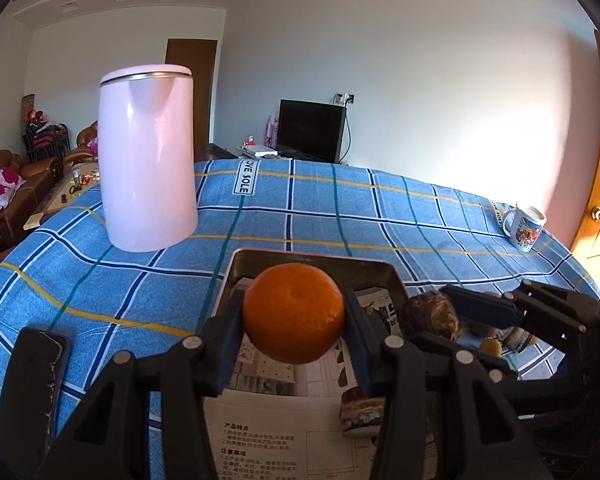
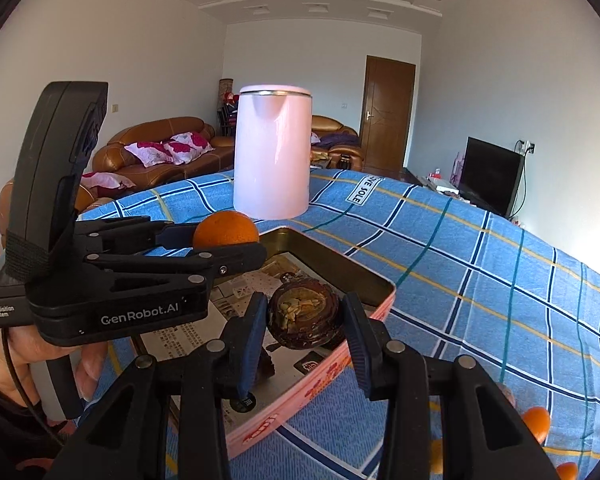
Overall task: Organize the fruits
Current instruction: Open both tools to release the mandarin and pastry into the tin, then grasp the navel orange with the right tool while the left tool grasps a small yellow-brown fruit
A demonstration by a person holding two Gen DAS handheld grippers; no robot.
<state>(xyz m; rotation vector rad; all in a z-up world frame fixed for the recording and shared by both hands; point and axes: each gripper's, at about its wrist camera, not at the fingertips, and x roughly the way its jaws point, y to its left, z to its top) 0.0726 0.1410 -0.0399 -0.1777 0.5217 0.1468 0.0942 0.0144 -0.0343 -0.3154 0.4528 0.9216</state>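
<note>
The left claw (image 1: 294, 328) grips an orange (image 1: 294, 312) between its blue pads, holding it above the near end of a shallow tin (image 1: 236, 270) lined with printed paper, on a table under a blue plaid cloth (image 1: 340, 216). Beside it, the right claw (image 2: 304, 334) is clenched on a dark, wrinkled brown fruit (image 2: 304, 316) over the same tin; its kind is hard to make out. A pink kettle (image 1: 148, 156) stands beyond the tin and a mug (image 1: 526, 226) near the far right edge. More small oranges (image 2: 536, 422) lie at the lower right of the right wrist view, partly hidden by the claw's frame. A person's hand (image 2: 28, 356) holding the left claw is cut off at the frame's edge.
</note>
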